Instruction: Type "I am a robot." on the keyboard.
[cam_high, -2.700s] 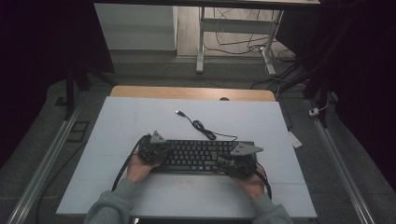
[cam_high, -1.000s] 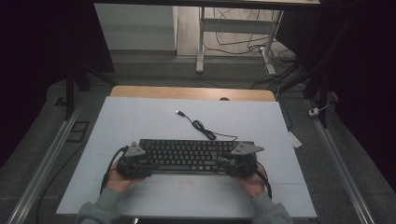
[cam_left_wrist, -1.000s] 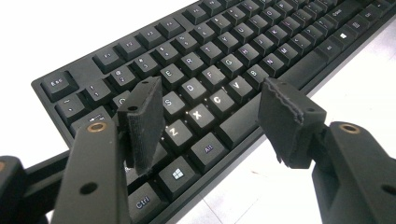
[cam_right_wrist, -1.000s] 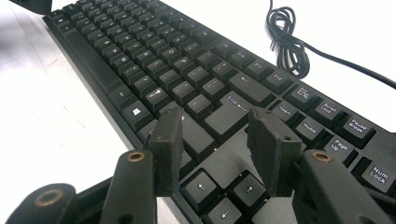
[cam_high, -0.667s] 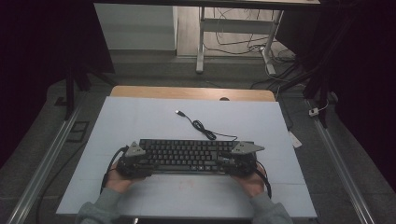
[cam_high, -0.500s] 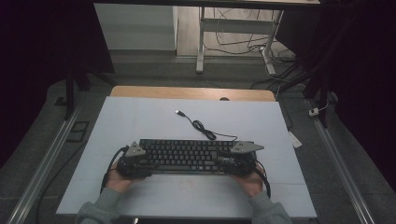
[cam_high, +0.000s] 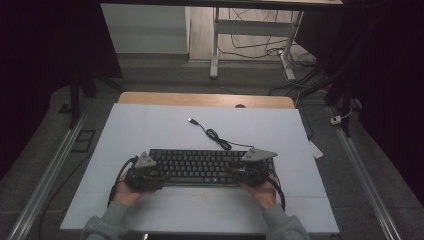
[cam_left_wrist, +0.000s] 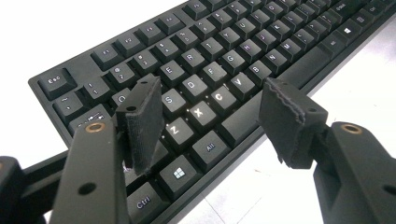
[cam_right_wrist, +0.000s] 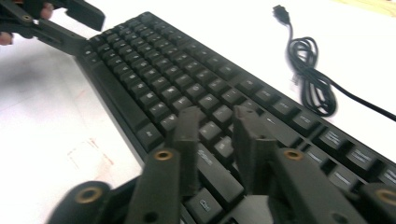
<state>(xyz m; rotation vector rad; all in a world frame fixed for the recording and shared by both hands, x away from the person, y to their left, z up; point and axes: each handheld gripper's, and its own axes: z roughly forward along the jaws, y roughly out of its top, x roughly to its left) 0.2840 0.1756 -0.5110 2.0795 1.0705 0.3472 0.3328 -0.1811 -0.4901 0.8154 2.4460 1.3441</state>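
Both grippers at the ends of a black keyboard (cam_high: 207, 166) on the white table (cam_high: 150, 130).

Right gripper (cam_right_wrist: 218, 128): jaws have just been closing and now stand narrow, with a small gap between the pads; they hover over the keys at the keyboard's right end, and whether the tips touch a key cannot be told. Left gripper (cam_left_wrist: 210, 116): jaws wide apart, nothing clamped; one pad (cam_left_wrist: 142, 123) sits over the lower-left letter keys, the other (cam_left_wrist: 287, 121) hangs off the front edge, straddling the keyboard's near rim. In the high view the left gripper (cam_high: 142, 175) and right gripper (cam_high: 247, 170) flank the keyboard, which lies flat and square at the table's near middle. Its black cable (cam_high: 217, 137) runs from the far right corner, coils once and ends in a USB plug (cam_high: 191, 120) lying loose on the table behind.
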